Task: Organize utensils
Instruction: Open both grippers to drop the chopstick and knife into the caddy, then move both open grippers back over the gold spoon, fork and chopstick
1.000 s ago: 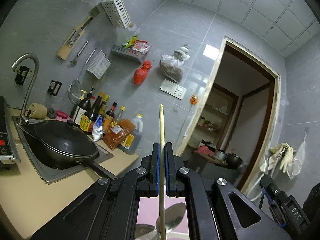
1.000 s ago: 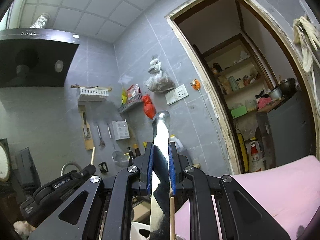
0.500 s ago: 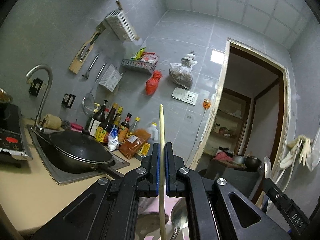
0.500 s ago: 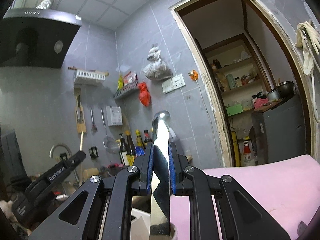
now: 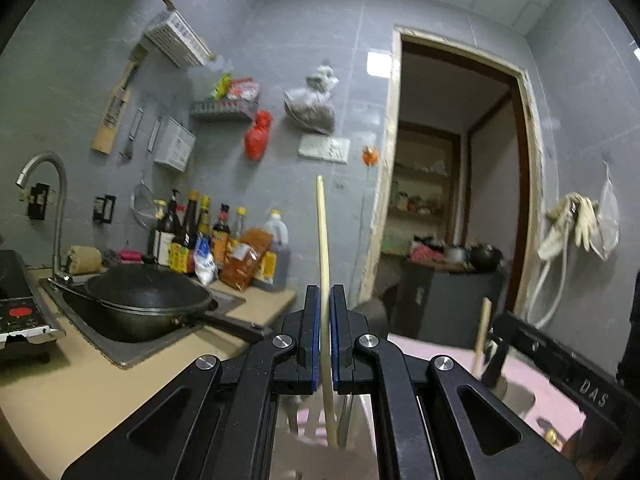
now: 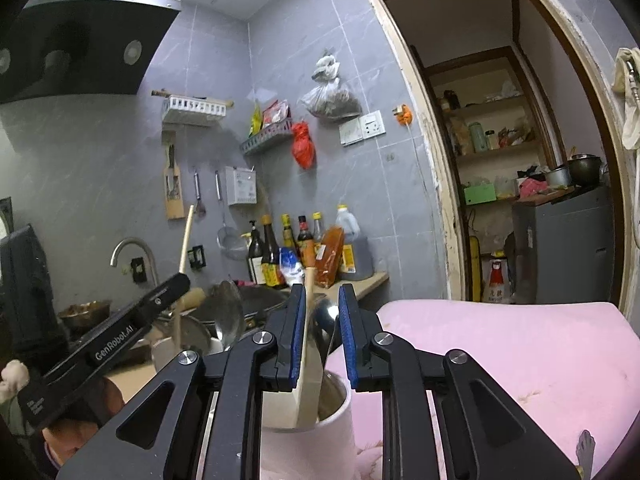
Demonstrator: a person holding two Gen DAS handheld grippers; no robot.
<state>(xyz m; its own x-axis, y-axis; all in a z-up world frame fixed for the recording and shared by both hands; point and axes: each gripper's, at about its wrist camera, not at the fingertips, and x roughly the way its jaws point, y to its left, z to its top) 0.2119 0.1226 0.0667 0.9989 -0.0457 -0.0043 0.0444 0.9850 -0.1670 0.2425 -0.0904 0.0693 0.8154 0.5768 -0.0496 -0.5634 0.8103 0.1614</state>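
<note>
The left gripper (image 5: 325, 322) is clamping a light, stiff chopstick (image 5: 322, 240) mid-shaft. The right gripper (image 6: 322, 320) has just been opening, its jaws standing clear around a slippery metal spoon (image 6: 326, 314) in the white holder (image 6: 312, 436) just below.

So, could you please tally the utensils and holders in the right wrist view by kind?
thin wooden stick: 1
flat wooden spatula: 1
shiny metal utensils: 2
white cylindrical holders: 2
Total: 6
</note>
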